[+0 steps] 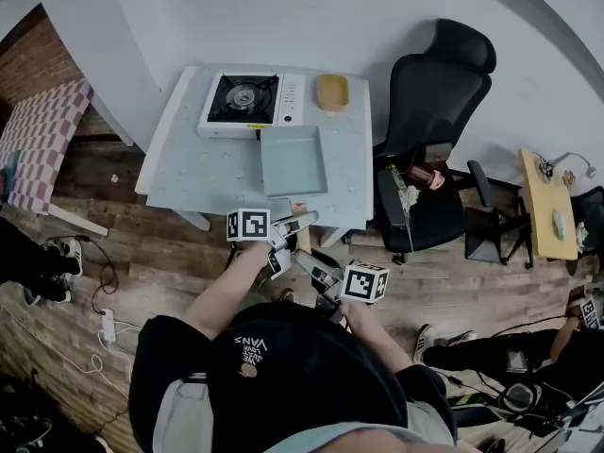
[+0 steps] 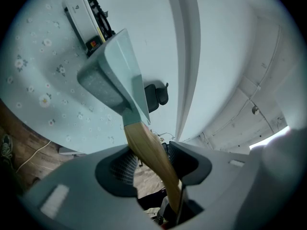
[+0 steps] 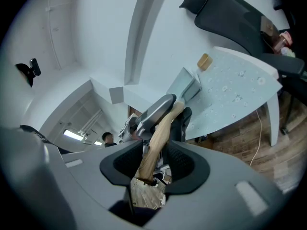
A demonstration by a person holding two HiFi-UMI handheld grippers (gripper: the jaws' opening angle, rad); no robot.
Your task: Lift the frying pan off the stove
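I have both tools clamped on the wooden handle (image 2: 144,143): the left gripper (image 2: 153,163) nearer the frying pan (image 1: 293,159), the right gripper (image 3: 156,159) behind, probably sharing the load. The pan is clear of the stove (image 1: 247,100), over the table (image 1: 193,173).

Soft, even light fills the head view. The table (image 1: 179,173) reads pale and flat, with a faint shadow under its near edge, and the floor (image 1: 47,376) darkens toward the lower left corner. Fisheye bending curves the walls. Both gripper views are round with black corners. The bodies of the left gripper (image 2: 149,163) and right gripper (image 3: 156,161) blur close up, while the handle (image 2: 144,145) is sharp. A ceiling light (image 3: 73,134) glares.
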